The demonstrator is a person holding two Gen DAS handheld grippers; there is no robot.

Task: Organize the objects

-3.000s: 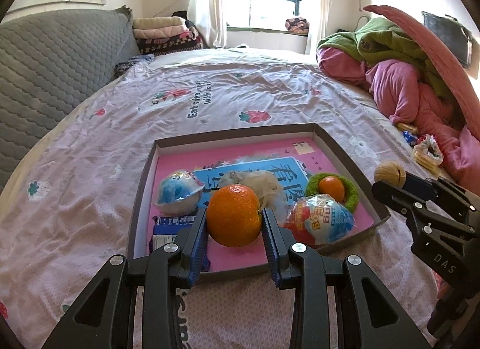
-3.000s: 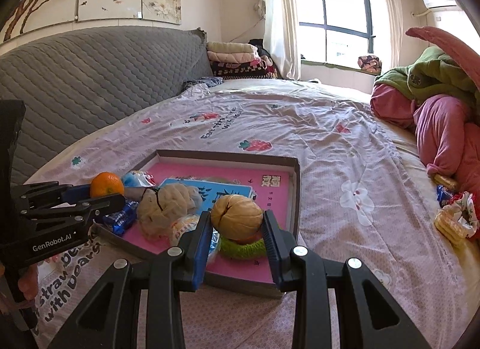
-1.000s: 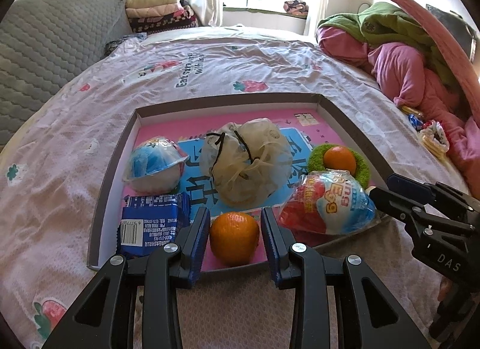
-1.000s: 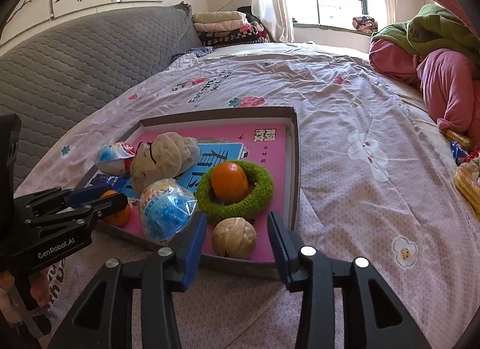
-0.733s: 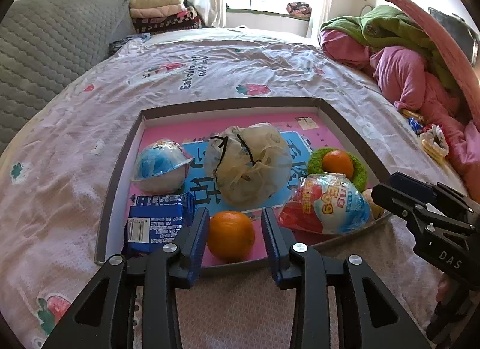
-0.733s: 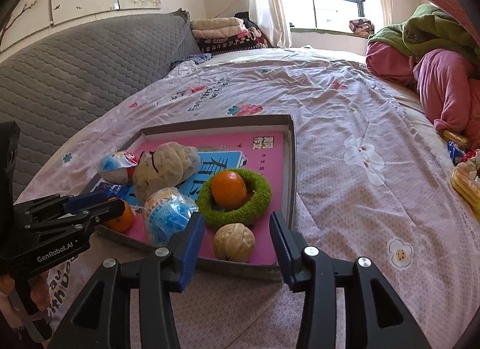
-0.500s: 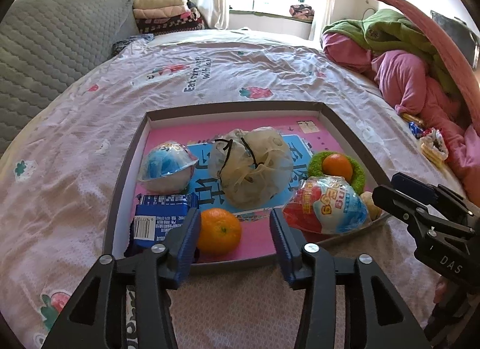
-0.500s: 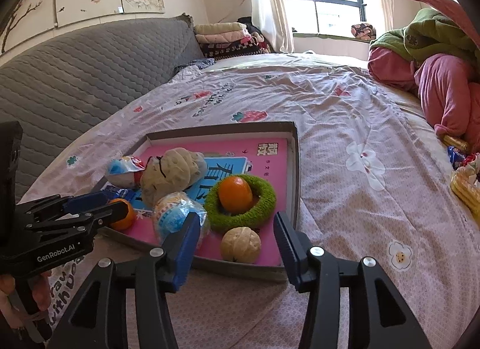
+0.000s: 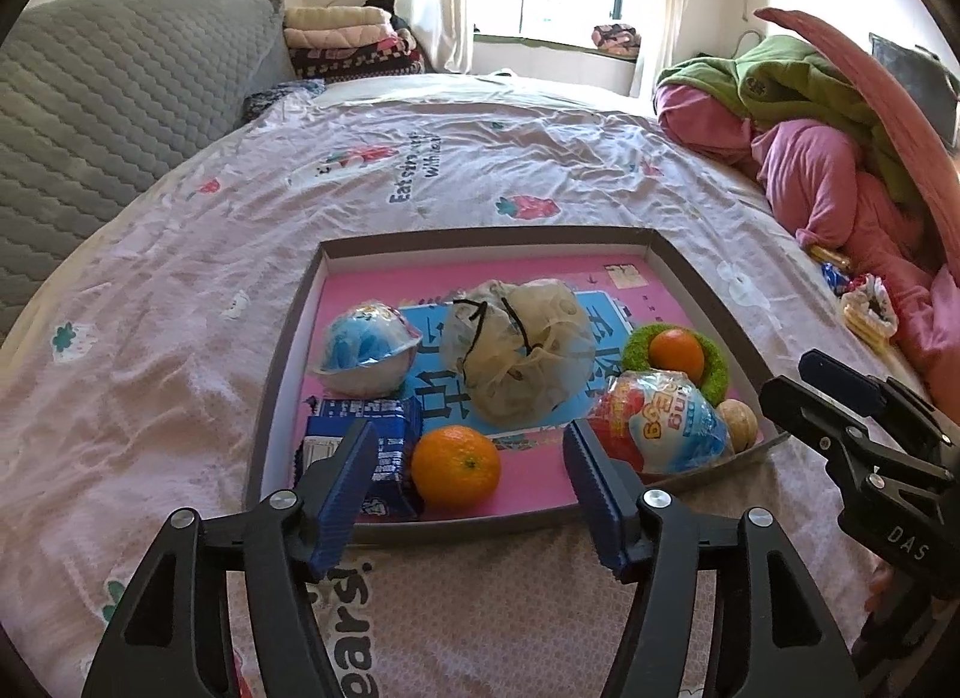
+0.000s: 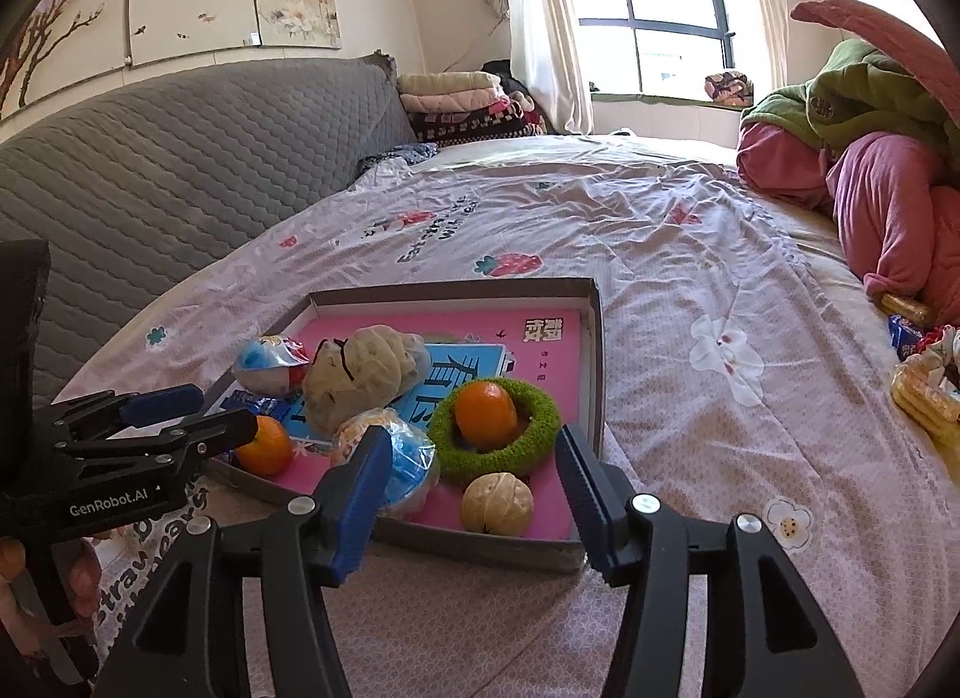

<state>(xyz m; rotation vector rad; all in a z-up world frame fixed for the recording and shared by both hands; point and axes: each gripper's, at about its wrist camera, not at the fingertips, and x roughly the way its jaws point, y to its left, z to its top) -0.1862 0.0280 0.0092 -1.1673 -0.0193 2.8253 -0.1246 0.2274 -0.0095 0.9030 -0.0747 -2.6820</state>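
A shallow grey tray (image 9: pixel 288 338) with a pink floor lies on the bed. In it sit an orange (image 9: pixel 456 465), a blue carton (image 9: pixel 366 446), a blue-and-white wrapped ball (image 9: pixel 367 347), a beige mesh pouch (image 9: pixel 519 350), a red-and-blue wrapped ball (image 9: pixel 660 431), a walnut (image 10: pixel 497 503) and a green ring (image 10: pixel 495 428) with a second orange in it. My left gripper (image 9: pixel 471 473) is open and empty, just short of the orange. My right gripper (image 10: pixel 468 485) is open and empty, just short of the walnut.
A grey quilted headboard (image 10: pixel 150 158) runs along the left. Pink and green bedding (image 9: pixel 840 146) is heaped at the right, with snack packets (image 10: pixel 924 392) beside it. Folded blankets (image 9: pixel 348 44) are stacked at the far end under the window.
Both grippers opened wide and drew back from the tray. The orange and the walnut, held three seconds ago, now lie free on the tray floor.
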